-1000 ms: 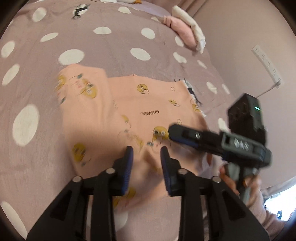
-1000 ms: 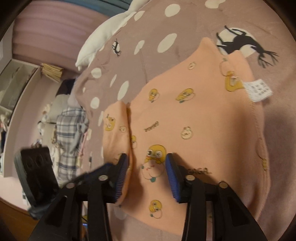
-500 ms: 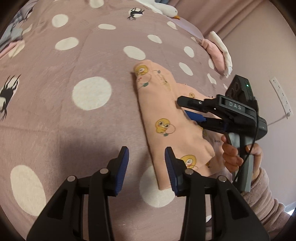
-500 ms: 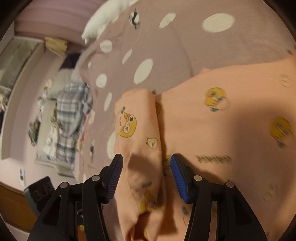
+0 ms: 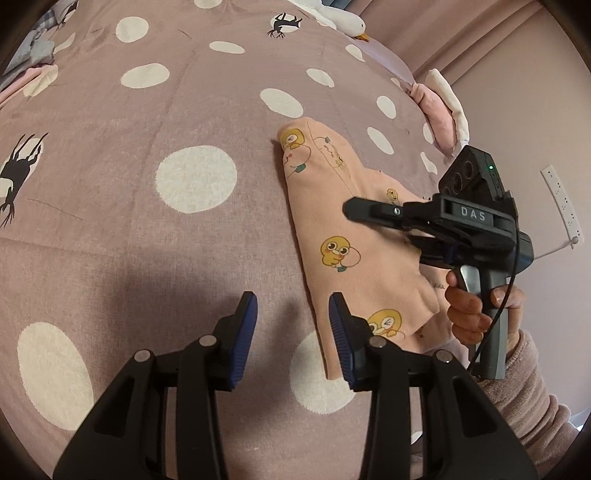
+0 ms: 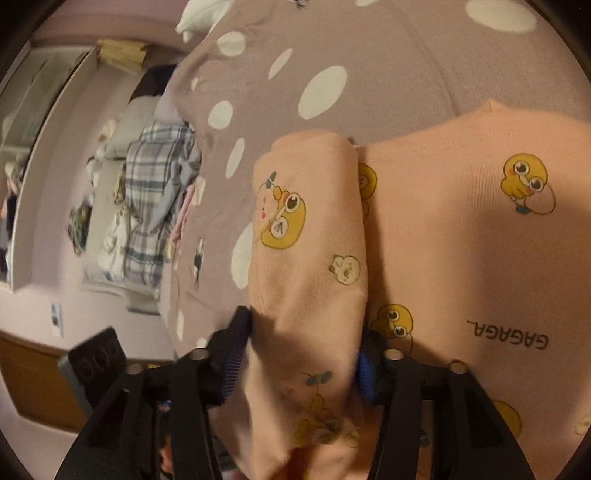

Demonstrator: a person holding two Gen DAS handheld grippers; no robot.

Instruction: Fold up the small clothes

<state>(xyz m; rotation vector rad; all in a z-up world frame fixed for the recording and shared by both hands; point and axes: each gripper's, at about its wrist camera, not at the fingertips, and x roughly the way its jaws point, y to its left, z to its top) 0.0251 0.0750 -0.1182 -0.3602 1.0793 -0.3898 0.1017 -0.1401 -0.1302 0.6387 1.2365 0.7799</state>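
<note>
A peach garment (image 5: pixel 332 229) with yellow duck prints lies on the dotted mauve bedspread (image 5: pixel 147 229), one side folded over. My left gripper (image 5: pixel 291 332) hovers open above the bedspread, with the garment's near edge just inside its right pad. My right gripper (image 5: pixel 384 227) reaches in from the right, held by a hand (image 5: pixel 469 310); its lower finger is hidden by cloth. In the right wrist view the folded flap (image 6: pixel 306 258) bulges between the right gripper's (image 6: pixel 303 343) blue pads, and the jaws are closing on it.
Pink and white folded clothes (image 5: pixel 439 110) sit at the bed's far right edge, near a wall socket (image 5: pixel 561 203). A white plush goose (image 5: pixel 343 22) lies at the top. More clothes (image 5: pixel 33 62) lie far left. Beyond the bed is a plaid pile (image 6: pixel 155 192).
The left gripper has shifted left off the garment to the bedspread beside its edge. The garment's side now lies folded over. The right gripper's jaws have narrowed around the flap.
</note>
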